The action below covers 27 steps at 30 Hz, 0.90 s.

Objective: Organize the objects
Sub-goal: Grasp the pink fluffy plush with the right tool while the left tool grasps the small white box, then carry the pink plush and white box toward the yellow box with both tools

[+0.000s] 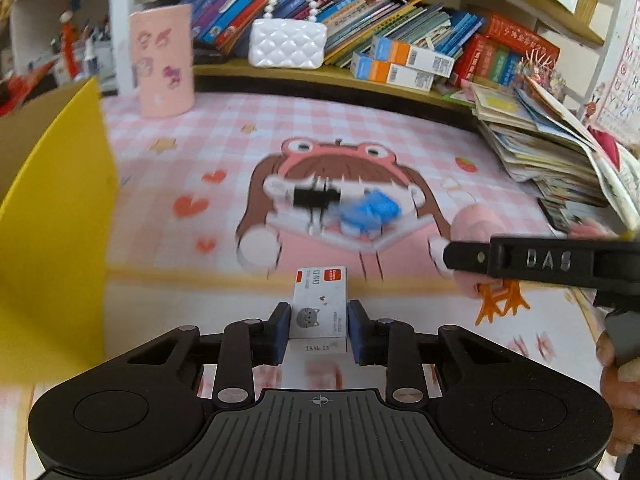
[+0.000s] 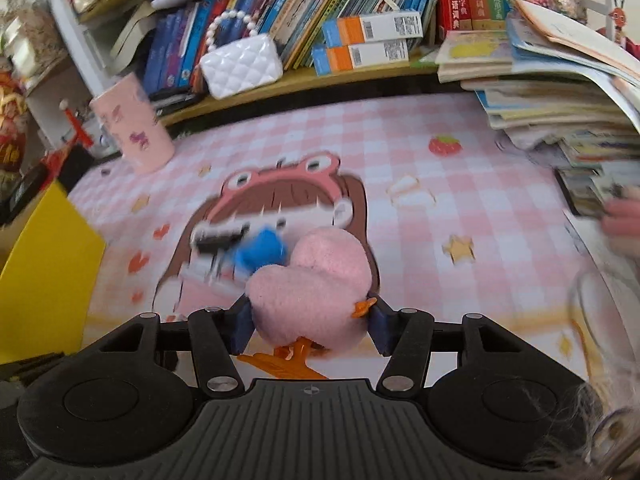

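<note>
1. Both grippers are clamped on something: the right gripper [image 2: 310, 320] has its blue pads pressed into the sides of a pink plush duck [image 2: 316, 276], and the left gripper [image 1: 319, 330] squeezes a small white staple box [image 1: 320, 306] between its pads.
2. Under them lies a pink checked desk mat [image 1: 360, 128] printed with a cartoon girl in a frog hood.
3. At the left edge of the mat stands a yellow box [image 1: 52, 220], its wall tall in the left wrist view.
4. Along the back runs a wooden shelf [image 1: 320, 80] packed with leaning books, and a loose pile of booklets [image 1: 540, 136] sits at the mat's right side.
5. On the shelf rests a white quilted purse [image 1: 286, 46] with a bead handle; a pink cylindrical holder [image 1: 164, 60] stands on the mat to its left.
6. The plush duck, orange feet hanging below, is just above the mat's near edge.
7. Mid-mat lie a blurred black binder clip [image 1: 316, 198] and, touching it, something blue [image 1: 370, 210] I cannot identify.
</note>
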### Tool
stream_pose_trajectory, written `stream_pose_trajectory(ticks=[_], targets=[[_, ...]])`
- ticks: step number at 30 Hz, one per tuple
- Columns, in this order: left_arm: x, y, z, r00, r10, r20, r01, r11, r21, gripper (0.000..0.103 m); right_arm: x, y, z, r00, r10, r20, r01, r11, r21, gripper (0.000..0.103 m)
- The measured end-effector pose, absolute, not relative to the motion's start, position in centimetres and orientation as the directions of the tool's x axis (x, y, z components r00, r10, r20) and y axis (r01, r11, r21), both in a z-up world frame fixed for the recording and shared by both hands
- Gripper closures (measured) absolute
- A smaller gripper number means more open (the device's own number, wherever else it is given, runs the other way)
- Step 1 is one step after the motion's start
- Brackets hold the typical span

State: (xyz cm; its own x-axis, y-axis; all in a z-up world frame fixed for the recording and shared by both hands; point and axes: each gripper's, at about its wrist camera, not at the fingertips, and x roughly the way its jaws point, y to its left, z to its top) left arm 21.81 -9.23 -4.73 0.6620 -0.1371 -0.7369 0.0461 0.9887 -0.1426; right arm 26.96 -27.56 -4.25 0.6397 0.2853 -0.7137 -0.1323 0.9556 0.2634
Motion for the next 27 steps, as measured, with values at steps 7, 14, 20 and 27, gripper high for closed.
stream_pose_trajectory(ticks=[7, 14, 20, 27], targets=[[15.4, -7.7, -4.5, 0.663, -0.141, -0.736, 0.031, 0.986, -0.161, 0.074, 19.4, -25.1, -4.3, 0.609, 0.288, -0.739, -0.253, 0.954, 0.163, 0.050], [11.9, -5.4, -3.7, 0.698, -0.114, -0.707, 0.028, 0.991, -0.132, 0.074, 15.3, -22.0, -3.6, 0.604, 0.352, -0.715, -0.379, 0.916, 0.130, 0.050], [8.6, -2.9, -3.3, 0.709, -0.115, -0.696, 0.041, 0.992, -0.122, 0.074, 12.5, -19.1, -3.4, 0.596, 0.354, -0.721, -0.388, 0.913, 0.128, 0.050], [5.3, 0.5, -2.8, 0.715, -0.111, -0.690, 0.036, 0.992, -0.123, 0.074, 8.7, -15.7, -3.0, 0.599, 0.370, -0.710, -0.411, 0.903, 0.125, 0.050]])
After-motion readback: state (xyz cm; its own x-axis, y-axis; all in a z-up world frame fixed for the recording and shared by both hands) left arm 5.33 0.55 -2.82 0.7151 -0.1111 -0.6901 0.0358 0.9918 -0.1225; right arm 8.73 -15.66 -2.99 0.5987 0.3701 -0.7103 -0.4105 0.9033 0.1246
